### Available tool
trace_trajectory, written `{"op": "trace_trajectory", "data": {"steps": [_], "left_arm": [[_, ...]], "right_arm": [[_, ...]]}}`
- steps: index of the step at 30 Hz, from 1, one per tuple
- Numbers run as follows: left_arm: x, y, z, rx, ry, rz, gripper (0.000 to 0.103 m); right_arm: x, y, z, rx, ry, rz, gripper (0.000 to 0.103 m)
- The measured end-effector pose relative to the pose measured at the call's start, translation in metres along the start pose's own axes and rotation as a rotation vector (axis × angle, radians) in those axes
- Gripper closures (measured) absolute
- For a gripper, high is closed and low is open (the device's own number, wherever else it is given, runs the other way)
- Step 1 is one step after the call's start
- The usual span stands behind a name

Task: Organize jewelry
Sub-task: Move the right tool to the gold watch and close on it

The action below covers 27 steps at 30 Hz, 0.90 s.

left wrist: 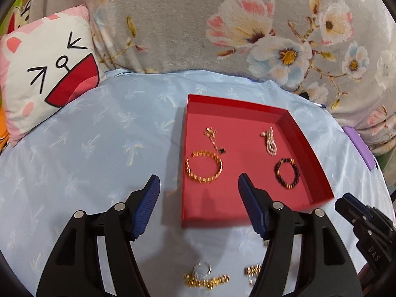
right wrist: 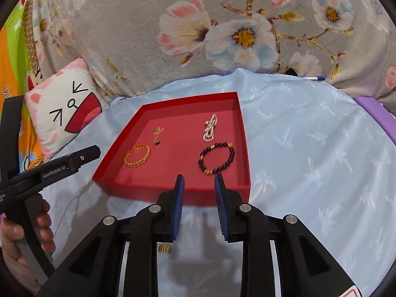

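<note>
A red tray point(left wrist: 304, 133) point(right wrist: 123, 138) lies on the light blue sheet. Inside it are a gold bracelet point(left wrist: 204, 167) point(right wrist: 137, 158), a thin gold chain point(left wrist: 212, 136) point(right wrist: 157, 133), a pearl piece point(left wrist: 269, 141) point(right wrist: 210, 127) and a dark bead bracelet point(left wrist: 287, 173) point(right wrist: 216, 158). Loose pieces lie on the sheet below my left gripper: a silver ring point(left wrist: 202, 267), a gold chain point(left wrist: 206, 280) and a small gold piece point(left wrist: 252, 271) point(right wrist: 163, 248). My left gripper point(left wrist: 198, 180) is open and empty above the tray's near edge. My right gripper point(right wrist: 199, 179) is open and empty at the tray's near wall.
A cat-face cushion point(left wrist: 47, 74) point(right wrist: 66, 109) leans at the back left. A grey floral blanket point(left wrist: 198, 24) point(right wrist: 198, 24) rises behind the tray. A purple object point(left wrist: 360, 147) point(right wrist: 378, 113) lies at the right edge, with a pen point(right wrist: 313, 78) near it.
</note>
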<state>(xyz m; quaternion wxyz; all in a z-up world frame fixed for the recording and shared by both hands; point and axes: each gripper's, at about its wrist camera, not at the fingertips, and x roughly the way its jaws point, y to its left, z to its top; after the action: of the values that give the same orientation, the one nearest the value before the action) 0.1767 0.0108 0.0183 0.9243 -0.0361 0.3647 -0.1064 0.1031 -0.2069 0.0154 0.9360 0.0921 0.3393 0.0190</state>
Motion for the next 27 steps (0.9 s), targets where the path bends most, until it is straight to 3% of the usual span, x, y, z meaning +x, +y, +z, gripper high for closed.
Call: {"op": "trace_trajectory", "data": {"steps": [15, 27], "left_arm": [[-0.030, 0.000, -0.085, 0.008, 0.079, 0.025, 0.040], [-0.019, -0.001, -0.106, -0.005, 0.134, 0.007, 0.040]], "right_arm": [[-0.024, 0.014, -0.059, 0.013, 0.082, 0.045, 0.078], [-0.021, 0.017, -0.076, 0.020, 0.121, 0.055, 0.078]]}}
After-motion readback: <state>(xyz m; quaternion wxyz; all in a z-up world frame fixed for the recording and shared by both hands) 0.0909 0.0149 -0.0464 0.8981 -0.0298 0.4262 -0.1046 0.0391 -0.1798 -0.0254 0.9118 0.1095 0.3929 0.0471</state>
